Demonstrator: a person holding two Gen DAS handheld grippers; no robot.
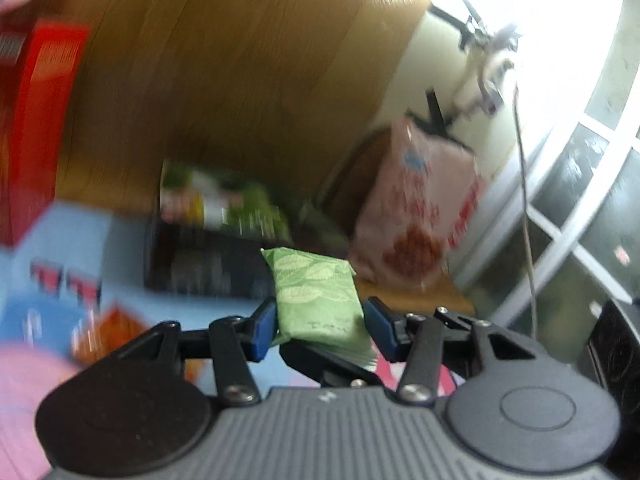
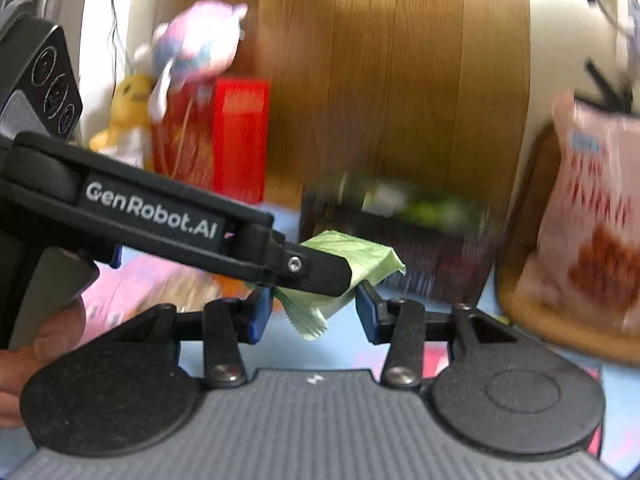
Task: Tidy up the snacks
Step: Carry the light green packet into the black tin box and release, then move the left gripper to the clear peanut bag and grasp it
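Observation:
A green leaf-patterned snack packet (image 1: 316, 292) sits between the blue pads of my left gripper (image 1: 320, 324), which is shut on it and holds it in the air. In the right wrist view the same packet (image 2: 352, 258) lies between the pads of my right gripper (image 2: 314, 310), which touch its crimped end. The left gripper's black finger (image 2: 316, 270) crosses over the packet there. A dark crate (image 1: 208, 264) with green packets stands ahead; it also shows in the right wrist view (image 2: 400, 240).
A pink snack bag (image 1: 420, 208) leans at the right on a wooden stand (image 2: 560, 320). A red box (image 1: 36, 120) stands at the left, with plush toys (image 2: 196, 44) near it. A wooden wall panel (image 2: 380, 80) rises behind. Snack packs lie on the blue table (image 1: 64, 256).

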